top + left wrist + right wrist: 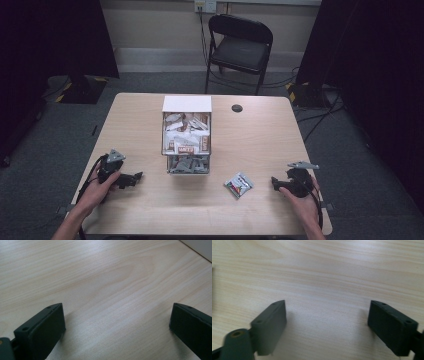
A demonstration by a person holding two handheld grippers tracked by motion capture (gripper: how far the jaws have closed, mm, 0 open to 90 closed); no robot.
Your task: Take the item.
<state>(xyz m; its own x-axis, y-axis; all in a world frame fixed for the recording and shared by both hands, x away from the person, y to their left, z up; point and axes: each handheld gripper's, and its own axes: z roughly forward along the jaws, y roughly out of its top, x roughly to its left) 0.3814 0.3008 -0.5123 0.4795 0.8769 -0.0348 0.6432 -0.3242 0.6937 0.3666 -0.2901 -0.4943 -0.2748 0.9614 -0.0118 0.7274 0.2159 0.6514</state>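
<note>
A clear box [186, 137] with a white lid flap stands in the middle of the wooden table [260, 135], full of small packets. One small packet [239, 184] lies loose on the table to the box's front right. My right gripper [274, 183] rests low on the table just right of that packet, pointing toward it; in the right gripper view its jaws stand wide apart over bare wood, so it is open [327, 312] and holds nothing. My left gripper [136, 178] lies at the table's front left, open [116, 315] with only wood between its jaws.
A black folding chair [240, 47] stands beyond the far edge of the table. A small dark round cap [237, 108] sits in the tabletop near the back right of the box. Dark curtains hang at both sides.
</note>
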